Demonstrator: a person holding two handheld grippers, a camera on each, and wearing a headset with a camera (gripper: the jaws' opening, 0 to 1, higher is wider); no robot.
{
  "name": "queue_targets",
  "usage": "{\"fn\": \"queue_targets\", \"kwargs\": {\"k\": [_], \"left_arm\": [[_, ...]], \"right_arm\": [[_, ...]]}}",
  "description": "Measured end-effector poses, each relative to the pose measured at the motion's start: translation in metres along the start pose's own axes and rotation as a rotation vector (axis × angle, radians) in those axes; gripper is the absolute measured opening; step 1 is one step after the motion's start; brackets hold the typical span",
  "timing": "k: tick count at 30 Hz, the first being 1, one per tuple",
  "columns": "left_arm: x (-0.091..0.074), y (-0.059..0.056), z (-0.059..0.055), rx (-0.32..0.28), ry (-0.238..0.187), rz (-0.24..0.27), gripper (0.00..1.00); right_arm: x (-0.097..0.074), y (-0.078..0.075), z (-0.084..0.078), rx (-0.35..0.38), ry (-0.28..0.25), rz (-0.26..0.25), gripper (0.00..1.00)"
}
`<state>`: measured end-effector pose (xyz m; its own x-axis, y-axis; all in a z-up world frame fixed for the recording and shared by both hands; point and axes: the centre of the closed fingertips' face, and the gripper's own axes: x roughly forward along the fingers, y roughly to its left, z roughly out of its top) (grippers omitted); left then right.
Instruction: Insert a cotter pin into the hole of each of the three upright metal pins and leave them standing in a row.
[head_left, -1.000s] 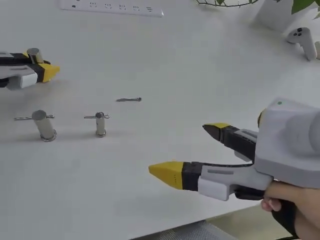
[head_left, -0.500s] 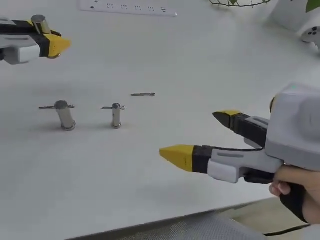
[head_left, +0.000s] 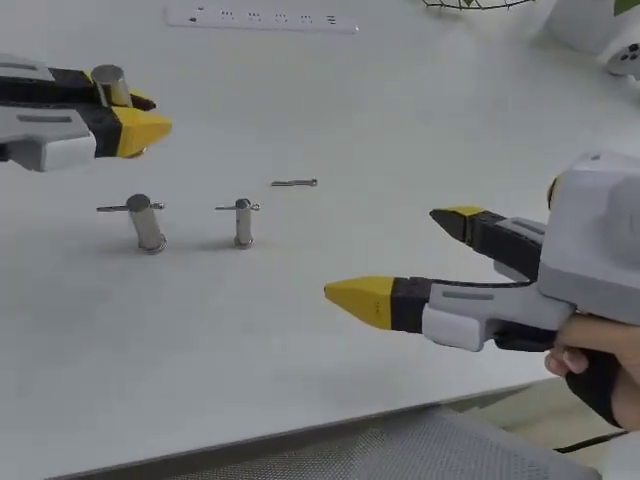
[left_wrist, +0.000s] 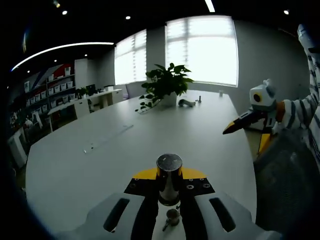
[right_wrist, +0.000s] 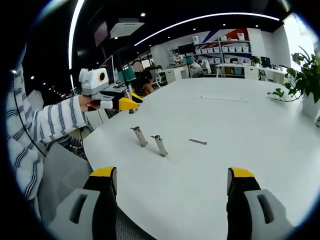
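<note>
Two pins are standing upright on the white table (head_left: 400, 120), a thicker pin (head_left: 147, 222) and a slimmer pin (head_left: 243, 222), each carrying a cotter pin through its head. The left gripper (head_left: 148, 115) is clenching the third pin (head_left: 110, 85) in the air behind them. The right gripper (head_left: 405, 258) is hovering with its jaws spread wide, grasping nothing, well apart from the loose cotter pin (head_left: 294, 183), which is lying flat just beyond the slimmer pin.

That cotter pin is looking like the hazard: thin bent wire on a smooth matte surface, likely skidding away or getting pinched crooked under blunt yellow tips. The third pin is a polished steel cylinder with a flat top, so it risks twisting or slipping in the jaws while wire is being pushed through. Setting it down carelessly risks toppling its narrow neighbours.
</note>
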<state>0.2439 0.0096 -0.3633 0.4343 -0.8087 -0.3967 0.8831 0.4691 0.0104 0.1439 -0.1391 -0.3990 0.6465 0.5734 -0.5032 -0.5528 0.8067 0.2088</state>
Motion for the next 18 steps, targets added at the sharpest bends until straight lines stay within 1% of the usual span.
{"fn": "queue_targets", "kwargs": {"k": [1,3,5,6,7,9,10,12,15,18], "left_arm": [[0.0,-0.009,-0.001,0.006,0.005,-0.011,0.1],[0.001,-0.022,-0.002,0.018,0.009,-0.029,0.1],[0.002,-0.033,-0.005,0.018,0.006,-0.051,0.1],[0.002,-0.037,-0.006,0.016,0.007,-0.056,0.1],[0.004,-0.042,-0.009,0.005,0.008,-0.063,0.1],[0.005,-0.049,-0.014,-0.01,0.01,-0.072,0.1],[0.007,-0.054,-0.017,-0.016,0.017,-0.084,0.1],[0.009,-0.063,-0.021,-0.012,0.028,-0.092,0.1],[0.012,-0.071,-0.024,-0.019,0.032,-0.1,0.1],[0.016,-0.077,-0.027,-0.03,0.036,-0.098,0.1]], "right_arm": [[-0.001,0.0,0.0,0.002,-0.001,-0.001,0.9],[-0.002,0.001,-0.002,0.005,-0.003,-0.003,0.9],[-0.004,0.002,-0.003,0.007,-0.003,-0.004,0.9],[-0.004,0.002,-0.004,0.008,-0.004,-0.004,0.9],[-0.005,0.002,-0.005,0.009,-0.003,-0.004,0.9],[-0.005,0.003,-0.006,0.008,0.0,-0.003,0.9],[-0.005,0.003,-0.007,0.007,0.001,-0.002,0.9],[-0.006,0.004,-0.007,0.006,0.002,0.001,0.9],[-0.006,0.004,-0.008,0.006,0.003,0.003,0.9],[-0.005,0.004,-0.007,0.01,-0.003,0.005,0.9]]}}
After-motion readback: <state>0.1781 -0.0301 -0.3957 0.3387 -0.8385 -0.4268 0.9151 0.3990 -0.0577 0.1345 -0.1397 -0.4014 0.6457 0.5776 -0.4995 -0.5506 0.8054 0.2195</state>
